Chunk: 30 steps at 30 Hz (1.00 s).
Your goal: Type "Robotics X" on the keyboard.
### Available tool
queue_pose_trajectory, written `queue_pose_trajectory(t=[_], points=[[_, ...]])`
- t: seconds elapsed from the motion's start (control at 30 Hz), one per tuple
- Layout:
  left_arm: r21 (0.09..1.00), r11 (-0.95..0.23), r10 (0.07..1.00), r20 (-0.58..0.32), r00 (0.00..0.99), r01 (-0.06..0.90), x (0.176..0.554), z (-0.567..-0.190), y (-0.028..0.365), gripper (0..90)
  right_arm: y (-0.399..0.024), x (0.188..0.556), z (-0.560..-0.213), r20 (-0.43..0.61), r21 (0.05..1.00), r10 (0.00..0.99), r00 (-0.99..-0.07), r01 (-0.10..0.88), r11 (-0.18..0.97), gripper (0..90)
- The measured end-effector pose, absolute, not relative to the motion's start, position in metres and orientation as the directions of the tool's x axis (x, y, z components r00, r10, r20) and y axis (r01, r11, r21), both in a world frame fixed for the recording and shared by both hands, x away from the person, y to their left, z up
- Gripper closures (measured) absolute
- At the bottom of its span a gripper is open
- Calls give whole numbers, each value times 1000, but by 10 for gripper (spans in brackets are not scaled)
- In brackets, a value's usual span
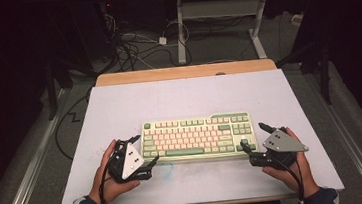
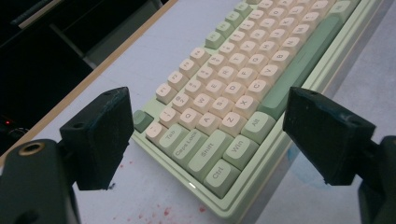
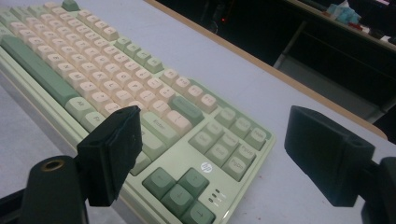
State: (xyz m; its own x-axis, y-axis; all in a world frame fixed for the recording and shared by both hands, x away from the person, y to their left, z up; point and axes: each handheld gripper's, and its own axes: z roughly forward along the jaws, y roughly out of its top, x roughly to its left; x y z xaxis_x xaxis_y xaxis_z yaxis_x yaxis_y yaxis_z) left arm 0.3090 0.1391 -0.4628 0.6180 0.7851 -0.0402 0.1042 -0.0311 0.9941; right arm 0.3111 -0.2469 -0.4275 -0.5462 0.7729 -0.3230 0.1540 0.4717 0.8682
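On the white table, the largest thing in sight, a pale green keyboard lies flat near the person's edge, roughly centred across the width, its long side parallel to that edge. Everything else sits around that keyboard. At its left short end the left gripper is held in the person's left hand, jaws spread wide and pointing in toward the near left corner; in the left gripper view the keyboard corner with the Ctrl, Shift and Tab keys lies between the two black jaws, which stand apart from it and grip nothing. At the keyboard's right short end the right gripper is held in the right hand, jaws likewise wide and empty; in the right gripper view the keyboard has its arrow cluster low between the jaws, one jaw hanging over the keys beside Enter, the other out over bare table past the end. Whether either gripper touches the case I cannot tell. Small red specks dot the table just off the keyboard's near left corner.
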Motion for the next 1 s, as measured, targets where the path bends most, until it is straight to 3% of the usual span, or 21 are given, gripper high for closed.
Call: queue_pose_trajectory(t=[0.63,1.0], points=[[996,-15,802,-43,596,93,296,-475,160,154,-267,303,-436,-323,875,800,-506,162,455,199],[992,-4,821,-69,567,126,296,-482,173,153,-286,299,-449,-286,882,837,-466,214,420,199]])
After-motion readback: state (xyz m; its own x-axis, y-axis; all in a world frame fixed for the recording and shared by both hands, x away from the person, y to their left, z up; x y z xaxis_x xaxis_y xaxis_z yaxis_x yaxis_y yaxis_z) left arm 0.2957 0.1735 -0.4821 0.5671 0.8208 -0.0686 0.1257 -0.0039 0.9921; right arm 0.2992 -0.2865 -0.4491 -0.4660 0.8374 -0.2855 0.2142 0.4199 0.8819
